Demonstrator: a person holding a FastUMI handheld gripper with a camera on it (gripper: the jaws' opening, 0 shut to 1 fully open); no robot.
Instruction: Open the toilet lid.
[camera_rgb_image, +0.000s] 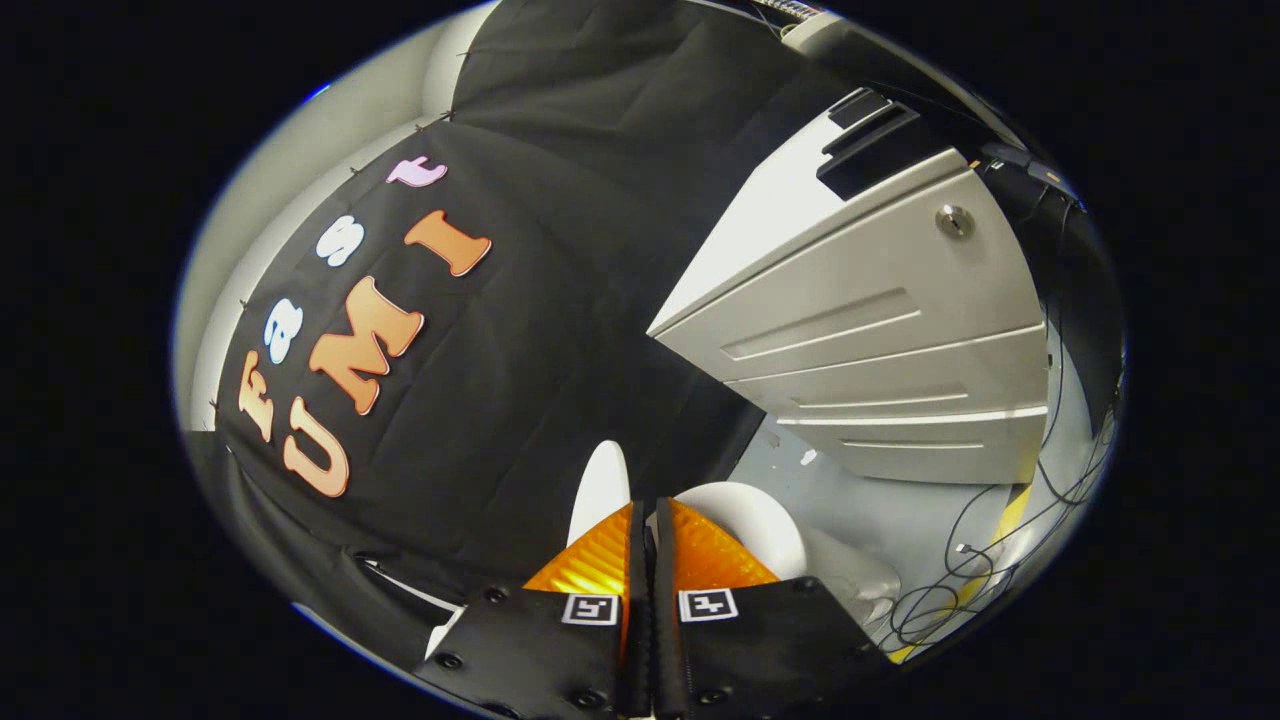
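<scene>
My gripper is shut, its two fingers pressed together with nothing visible between them. Just beyond the fingertips lie white parts of the toilet. A narrow white oval, which looks like the lid seen nearly edge-on, rises past the left finger. A broader rounded white part, the seat or bowl, lies past the right finger. The fingers hide where the two parts meet. The whole scene is tilted in this view.
A grey drawer cabinet with a round lock stands to the right of the toilet on the pale floor. Loose black cables trail over the floor by a yellow strip. The black cloth wall hangs behind the toilet.
</scene>
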